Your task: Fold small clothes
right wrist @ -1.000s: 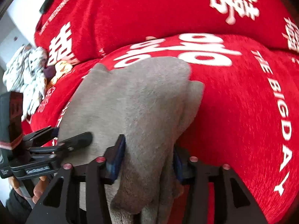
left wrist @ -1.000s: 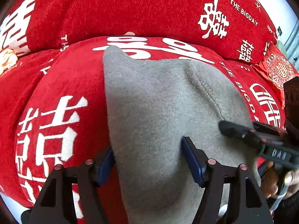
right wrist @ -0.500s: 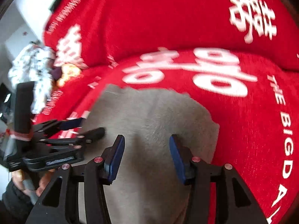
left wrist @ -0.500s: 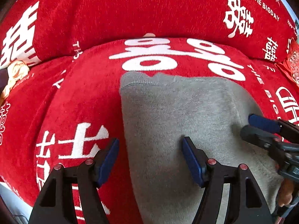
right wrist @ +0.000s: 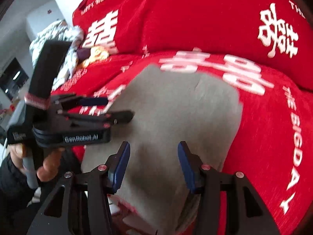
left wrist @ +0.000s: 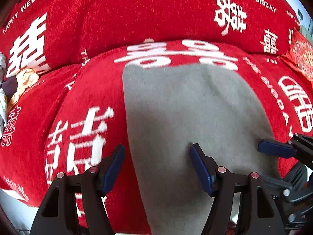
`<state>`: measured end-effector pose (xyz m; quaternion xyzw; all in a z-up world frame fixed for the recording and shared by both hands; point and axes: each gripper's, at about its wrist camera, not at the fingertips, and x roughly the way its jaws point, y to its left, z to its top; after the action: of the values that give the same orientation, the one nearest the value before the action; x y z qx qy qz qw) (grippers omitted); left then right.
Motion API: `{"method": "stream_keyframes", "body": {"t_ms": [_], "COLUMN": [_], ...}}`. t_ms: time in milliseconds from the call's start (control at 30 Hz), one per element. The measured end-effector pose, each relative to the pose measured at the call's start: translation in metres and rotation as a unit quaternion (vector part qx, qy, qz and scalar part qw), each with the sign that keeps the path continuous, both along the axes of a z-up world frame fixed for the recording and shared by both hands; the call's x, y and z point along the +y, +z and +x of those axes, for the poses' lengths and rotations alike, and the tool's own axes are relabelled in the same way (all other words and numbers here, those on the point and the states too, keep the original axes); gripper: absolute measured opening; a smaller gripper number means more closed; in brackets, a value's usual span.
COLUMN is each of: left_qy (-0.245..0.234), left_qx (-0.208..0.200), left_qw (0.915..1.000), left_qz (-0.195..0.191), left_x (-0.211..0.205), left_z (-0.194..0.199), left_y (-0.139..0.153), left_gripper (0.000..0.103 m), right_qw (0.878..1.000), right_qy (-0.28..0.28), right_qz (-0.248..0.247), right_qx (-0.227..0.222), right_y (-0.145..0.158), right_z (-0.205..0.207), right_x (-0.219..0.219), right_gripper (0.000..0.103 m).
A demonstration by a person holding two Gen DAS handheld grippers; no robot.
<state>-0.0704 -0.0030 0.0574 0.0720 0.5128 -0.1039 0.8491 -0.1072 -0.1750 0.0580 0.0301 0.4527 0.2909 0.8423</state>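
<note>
Lying flat on the red sofa cover (left wrist: 93,90), near its front edge, was the grey garment (left wrist: 187,113). "HAPPY WEDDING" and "THE BIGDAY" ran across the cover. Both the left gripper (left wrist: 156,168) and right gripper (right wrist: 153,165) hung open above the garment, the left one's body reading "GenRobot.AI".

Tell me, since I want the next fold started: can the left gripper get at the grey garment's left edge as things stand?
Probably yes. The left gripper stands open over the grey garment, its left edge between the fingers, and nothing lies on it there.
</note>
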Motion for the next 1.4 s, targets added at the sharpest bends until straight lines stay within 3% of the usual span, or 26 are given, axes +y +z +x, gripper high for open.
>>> {"method": "stream_keyframes", "body": {"t_ms": [67, 133, 233, 433, 533, 900, 1100, 1400], "left_qy": [-0.004, 0.0, 0.008, 0.008, 0.003, 0.029, 0.036, 0.069], "left_qx": [-0.001, -0.002, -0.01, -0.021, -0.029, -0.028, -0.023, -0.024], "left_qw": [1.0, 1.0, 0.9999, 0.9997, 0.9993, 0.999, 0.9987, 0.9973], "left_qz": [-0.002, -0.006, 0.003, 0.012, 0.022, 0.019, -0.026, 0.011], "left_x": [0.0, 0.003, 0.006, 0.009, 0.004, 0.004, 0.004, 0.004], "left_z": [-0.008, -0.012, -0.018, -0.035, -0.043, -0.051, -0.053, -0.054], "left_y": [-0.004, -0.005, -0.006, 0.003, 0.008, 0.015, 0.018, 0.012], "left_gripper": [0.07, 0.071, 0.082, 0.082, 0.082, 0.082, 0.082, 0.082], "right_qw": [1.0, 1.0, 1.0, 0.999, 0.998, 0.995, 0.992, 0.989], "right_qy": [-0.006, -0.008, -0.015, -0.011, -0.009, -0.028, -0.043, -0.049], "right_qz": [-0.024, -0.014, -0.009, -0.048, -0.054, -0.088, -0.115, -0.135], "right_qx": [0.003, -0.008, -0.01, -0.014, -0.026, -0.04, -0.041, -0.039], "right_y": [-0.014, -0.018, -0.018, -0.016, -0.005, 0.009, 0.011, 0.01], "right_z": [-0.008, -0.014, -0.021, -0.033, -0.041, -0.041, -0.039, -0.036], "right_x": [-0.002, -0.008, -0.015, -0.016, -0.014, -0.003, -0.001, -0.001], "right_gripper": [0.054, 0.054, 0.054, 0.054, 0.06, 0.062, 0.067, 0.068]}}
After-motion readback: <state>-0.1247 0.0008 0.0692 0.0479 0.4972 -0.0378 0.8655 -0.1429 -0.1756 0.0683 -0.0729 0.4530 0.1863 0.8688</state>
